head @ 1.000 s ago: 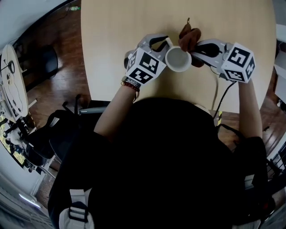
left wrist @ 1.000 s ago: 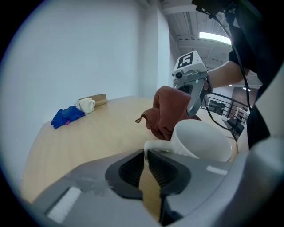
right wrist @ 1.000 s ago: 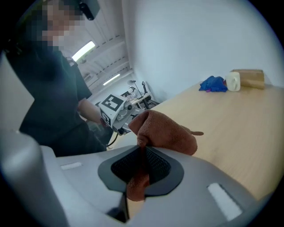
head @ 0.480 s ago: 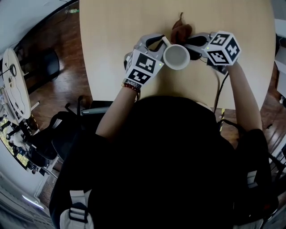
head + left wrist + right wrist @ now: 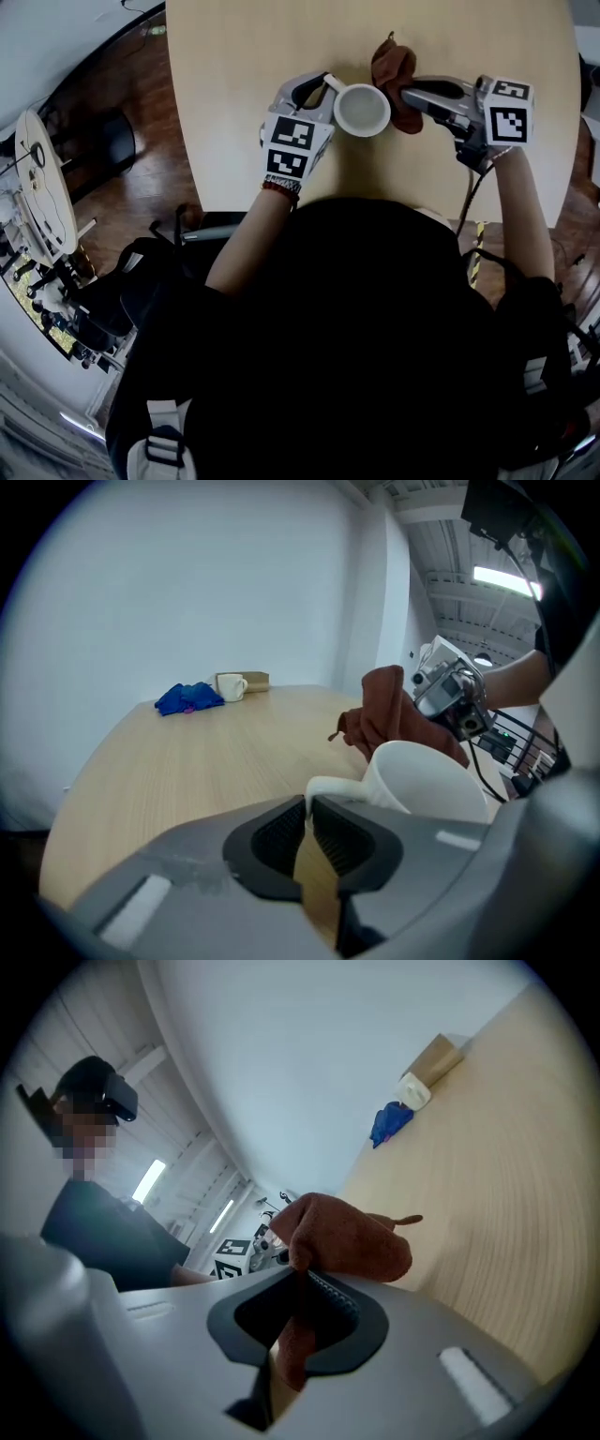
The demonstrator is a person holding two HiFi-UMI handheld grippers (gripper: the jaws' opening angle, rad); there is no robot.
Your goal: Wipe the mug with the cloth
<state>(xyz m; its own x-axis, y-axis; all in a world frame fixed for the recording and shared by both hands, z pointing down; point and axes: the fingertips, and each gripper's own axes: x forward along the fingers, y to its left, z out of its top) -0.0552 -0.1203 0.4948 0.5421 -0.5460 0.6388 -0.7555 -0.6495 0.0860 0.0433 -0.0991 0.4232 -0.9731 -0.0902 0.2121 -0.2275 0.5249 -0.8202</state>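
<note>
Grips the white ceramic mug [image 5: 362,110] by its handle in the clamped left tongs [image 5: 307,817] over the pale wooden tabletop [image 5: 244,56], pinches the limp rust-brown cloth [image 5: 347,1237] in the closed right tongs [image 5: 298,1283] just beside the rim; judged rigid, slick and breakable, so best taken by the handle.

- mug [image 5: 363,110]: white.
- cloth [image 5: 394,70]: rust-brown.
- worktop [image 5: 244,56]: pale wood with fine grain.
- left tongs [image 5: 326,84] and right tongs [image 5: 409,92]: grey, with black ribbed pads.
- left cube [image 5: 294,147] and right cube [image 5: 509,112]: black-and-white square markers.
- far rag [image 5: 189,698]: blue.
- floor [image 5: 131,178]: dark brown boards.
</note>
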